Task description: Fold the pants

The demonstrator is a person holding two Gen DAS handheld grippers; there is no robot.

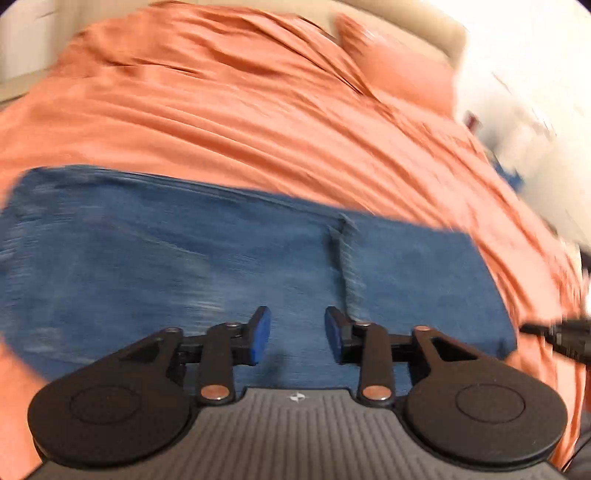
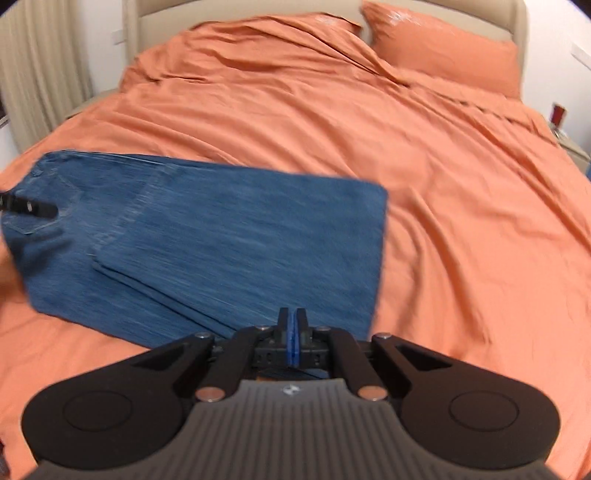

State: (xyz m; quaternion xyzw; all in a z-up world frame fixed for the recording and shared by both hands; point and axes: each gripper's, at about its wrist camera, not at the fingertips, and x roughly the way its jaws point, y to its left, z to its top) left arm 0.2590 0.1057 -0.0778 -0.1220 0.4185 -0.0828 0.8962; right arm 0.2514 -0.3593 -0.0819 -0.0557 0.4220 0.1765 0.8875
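Blue denim lies folded on a rumpled orange bedspread [image 2: 332, 122] — the pants [image 2: 229, 236] form a broad slab with layered edges, waist end to the left in the right wrist view.

The left gripper [image 1: 297, 334] stands with a clear gap between its blue pads, jaws apart and holding nothing. It hangs over the denim, near a seam [image 1: 347, 273] that runs up just right of its right pad; whether the pads touch the cloth cannot be told. In the left wrist view the pants [image 1: 184, 258] spread ahead and to both sides of it, their far edge meeting the orange cover.

The right gripper [image 2: 292, 339] has its pads pressed flat together with nothing seen between them. It sits at the near edge of the pants, close to the near right corner, with most of the denim ahead and to its left. An orange pillow [image 2: 450, 48] rests at the padded headboard [image 2: 517, 22], well apart from the denim — a dark tool tip [image 2: 33, 207] shows at the left edge over the waist end.
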